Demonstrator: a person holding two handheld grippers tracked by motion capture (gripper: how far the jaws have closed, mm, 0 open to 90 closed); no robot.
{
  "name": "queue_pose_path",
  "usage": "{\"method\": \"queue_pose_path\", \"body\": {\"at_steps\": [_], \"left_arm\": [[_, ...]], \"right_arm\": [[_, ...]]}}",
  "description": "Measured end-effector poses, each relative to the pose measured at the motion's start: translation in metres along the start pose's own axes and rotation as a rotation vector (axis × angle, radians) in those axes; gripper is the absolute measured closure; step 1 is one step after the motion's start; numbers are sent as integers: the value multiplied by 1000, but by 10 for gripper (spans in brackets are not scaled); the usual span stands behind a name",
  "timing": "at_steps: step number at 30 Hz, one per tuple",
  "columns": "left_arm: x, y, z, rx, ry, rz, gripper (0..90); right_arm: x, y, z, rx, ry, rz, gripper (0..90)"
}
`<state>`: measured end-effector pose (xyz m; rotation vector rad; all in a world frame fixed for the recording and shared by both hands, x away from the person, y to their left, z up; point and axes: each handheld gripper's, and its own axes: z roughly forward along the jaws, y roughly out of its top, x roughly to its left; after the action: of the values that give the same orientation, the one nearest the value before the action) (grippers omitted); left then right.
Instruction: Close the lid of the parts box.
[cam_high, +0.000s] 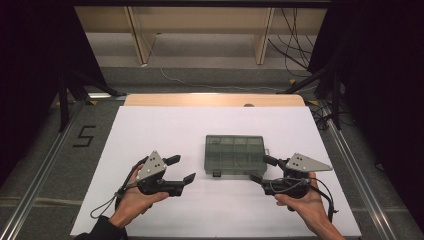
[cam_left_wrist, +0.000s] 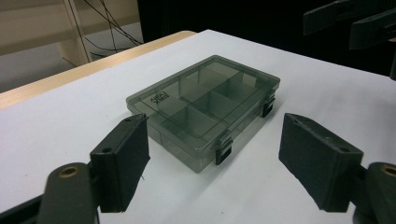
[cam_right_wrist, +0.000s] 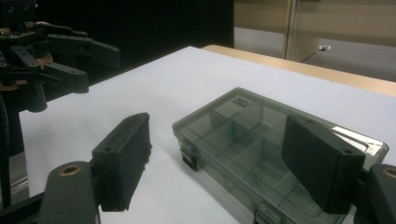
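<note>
Clearly, the left gripper hovers low over the white counter, its jaws spread wide with nothing between them, pointing toward the middle of the surface. Just to its right, near the centre of the counter, lies the smoky translucent compartment box, flat on its base with the lid down and two dark latches on the long side that faces the person; through the lid the dividers show, and the cells look empty as far as can be told. Farther right, the right gripper sits close by the box's near right corner, apart from it, its jaws likewise spread and holding nothing; in the right gripper view the box lies just ahead of them. The box looks like thin, stiff moulded plastic, so it should be light and rigid, yet smooth enough to slide on the counter when pushed. A sound hold would be across the short ends or side walls, one gripper steadying it while the other works a latch, pinching gently since the lid may flex or crack.
</note>
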<state>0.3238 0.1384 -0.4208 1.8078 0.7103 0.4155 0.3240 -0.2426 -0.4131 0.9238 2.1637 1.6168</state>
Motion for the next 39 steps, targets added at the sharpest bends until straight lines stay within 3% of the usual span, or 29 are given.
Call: {"method": "queue_pose_path", "body": {"at_steps": [5,7,10,11,14,21,37,39], "left_arm": [[-1,-1,-2,-13,-5,-5,230],[-2,-1,-4,-13,-3,-9,226],[-4,-1,-5,-15,-1,-6,223],[-4,-1,-5,-16,-1,-7,220],[-5,-1,-6,-19,-7,-12,213],[-6,0,-10,-22,5,-15,184],[-11,-1,-16,-26,10,-20,170],[-13,-1,-16,-31,9,-37,168]], "right_arm": [[5,-2,0,-29,3,6,232],[6,-1,-2,-14,-4,0,230],[9,-2,-2,-38,13,18,226],[10,-2,-3,-14,-1,11,225],[12,-3,-3,-30,13,15,216],[17,-3,-4,-20,-5,-17,191],[25,-4,-3,-30,7,-44,184],[25,-4,-4,-13,4,-49,183]]}}
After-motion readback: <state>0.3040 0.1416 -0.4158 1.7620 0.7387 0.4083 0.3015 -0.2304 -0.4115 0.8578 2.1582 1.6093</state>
